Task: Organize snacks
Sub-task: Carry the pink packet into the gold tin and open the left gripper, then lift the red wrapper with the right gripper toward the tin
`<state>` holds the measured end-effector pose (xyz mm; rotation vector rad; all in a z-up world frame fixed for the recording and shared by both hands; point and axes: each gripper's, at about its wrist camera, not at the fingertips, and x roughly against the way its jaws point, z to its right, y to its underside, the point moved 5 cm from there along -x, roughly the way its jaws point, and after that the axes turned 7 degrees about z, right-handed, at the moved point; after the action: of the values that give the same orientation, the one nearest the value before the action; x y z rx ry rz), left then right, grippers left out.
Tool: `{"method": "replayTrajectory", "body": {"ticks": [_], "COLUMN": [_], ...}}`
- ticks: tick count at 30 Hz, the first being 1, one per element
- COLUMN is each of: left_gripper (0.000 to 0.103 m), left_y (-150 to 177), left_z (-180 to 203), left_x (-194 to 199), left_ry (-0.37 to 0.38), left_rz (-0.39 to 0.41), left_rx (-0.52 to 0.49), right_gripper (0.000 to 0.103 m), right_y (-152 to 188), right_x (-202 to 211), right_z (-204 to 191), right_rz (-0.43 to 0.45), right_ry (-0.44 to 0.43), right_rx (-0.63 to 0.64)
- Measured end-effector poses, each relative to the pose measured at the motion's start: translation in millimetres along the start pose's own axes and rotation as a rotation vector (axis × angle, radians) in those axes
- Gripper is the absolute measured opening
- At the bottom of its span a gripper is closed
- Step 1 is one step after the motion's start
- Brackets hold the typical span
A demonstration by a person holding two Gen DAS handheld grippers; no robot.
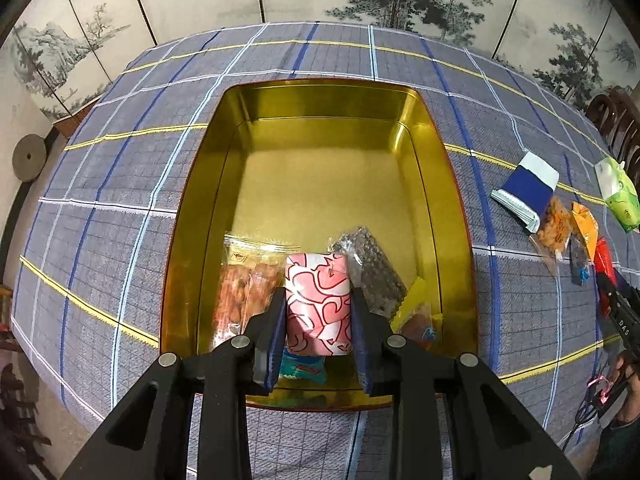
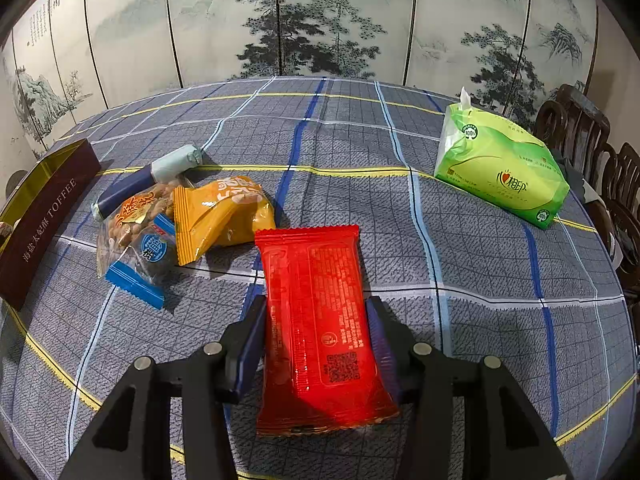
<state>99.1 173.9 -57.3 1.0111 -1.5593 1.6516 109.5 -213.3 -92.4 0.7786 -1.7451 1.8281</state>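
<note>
The left tool [image 1: 318,312] is closed on the pink-and-white packet [image 1: 318,300], its pads pressing both long sides, and holds it over the near end of the gold tin [image 1: 192,184]. The tin stands on the bench [image 1: 120,200], left of the loose snacks. Below the packet lie a clear bag of brown pieces [image 1: 244,284], a dark speckled bar [image 1: 370,272] and a yellow packet [image 1: 412,304]. To complete this placement well, lower the packet into the free slot between the clear bag and the speckled bar, keep it level, and release only once it rests on the tin floor or its neighbours. The left tool points forward and downward along the tin's long axis.

The right tool [image 2: 316,336] is closed on the red packet [image 2: 320,320], gripping it across its width; the packet appears lifted slightly off the bench. This tool points toward the far edge. Remaining near the tin's side: orange packet [image 2: 224,216], peanut bag [image 2: 136,220], blue-ended packet [image 2: 140,276], blue-and-white packet [image 2: 148,180]. The green tissue pack [image 2: 500,168] lies towards the right edge.
</note>
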Motion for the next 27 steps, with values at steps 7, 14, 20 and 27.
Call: {"method": "replayTrajectory", "body": {"ticks": [7,14,20,27], "left_gripper": [0.028,0.033,0.042,0.05], "left_y": [0,-4,-7,-6], "left_z": [0,0,0,-2], "left_x": [-1,5,13,23], "left_ry": [-0.009,0.007,0.017,0.012], "left_rz": [-0.003,0.008,0.026,0.049], "left_rx": [-0.002,0.015,0.031,0.032], "right_gripper": [0.051,0.05,0.051,0.051], "right_y": [0,0,0,0], "right_x": [0,0,0,0], "right_z": [0,0,0,0], "right_rz": [0.0,0.0,0.0,0.0], "right_ry": [0.0,0.0,0.0,0.0], "right_rx": [0.0,0.0,0.0,0.0]}}
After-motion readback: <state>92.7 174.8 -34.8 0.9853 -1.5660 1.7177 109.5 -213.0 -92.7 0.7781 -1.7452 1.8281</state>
